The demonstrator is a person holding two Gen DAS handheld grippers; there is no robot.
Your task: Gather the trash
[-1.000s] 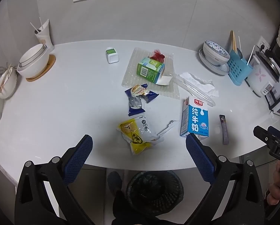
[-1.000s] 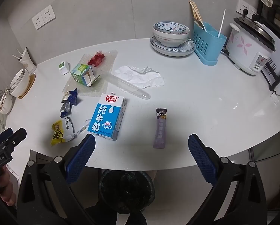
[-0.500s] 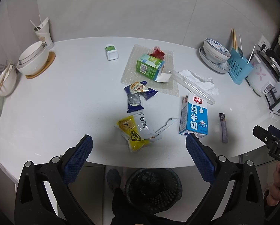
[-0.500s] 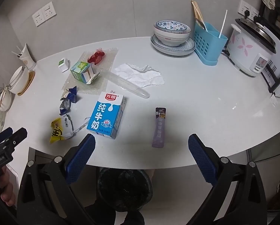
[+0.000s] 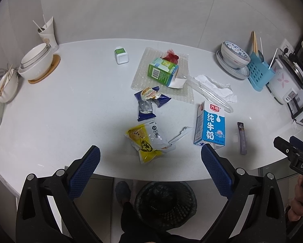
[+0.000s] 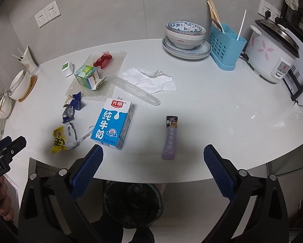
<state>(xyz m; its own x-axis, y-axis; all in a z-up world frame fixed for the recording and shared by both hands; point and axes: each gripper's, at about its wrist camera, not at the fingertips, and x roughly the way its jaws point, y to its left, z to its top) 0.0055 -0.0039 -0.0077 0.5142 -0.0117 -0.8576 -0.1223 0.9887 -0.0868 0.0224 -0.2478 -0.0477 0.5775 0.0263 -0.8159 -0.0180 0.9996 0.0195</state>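
Trash lies on the white table (image 5: pixel 60 105): a yellow snack wrapper (image 5: pixel 146 141), blue wrappers (image 5: pixel 148 103), a blue milk carton (image 5: pixel 211 125), a purple sachet (image 5: pixel 241 137), a green box (image 5: pixel 162 71) on bubble wrap, a red net, a crumpled tissue (image 5: pixel 214 87). A black bin (image 5: pixel 165 204) stands under the table's front edge. My left gripper (image 5: pixel 150 161) is open above the front edge, near the yellow wrapper. My right gripper (image 6: pixel 153 162) is open, with the milk carton (image 6: pixel 113 123) and sachet (image 6: pixel 170 137) ahead of it. Both are empty.
White bowls (image 5: pixel 37 60) on a coaster and a cup sit at the far left. A patterned bowl on plates (image 6: pixel 185 38), a blue utensil holder (image 6: pixel 226 44) and a rice cooker (image 6: pixel 273 54) stand at the right. A small white-green container (image 5: pixel 122 54) is at the back.
Both grippers have drawn back and risen slightly, so the table items sit a little farther off. Nothing on the table has moved. Both grippers stay open.
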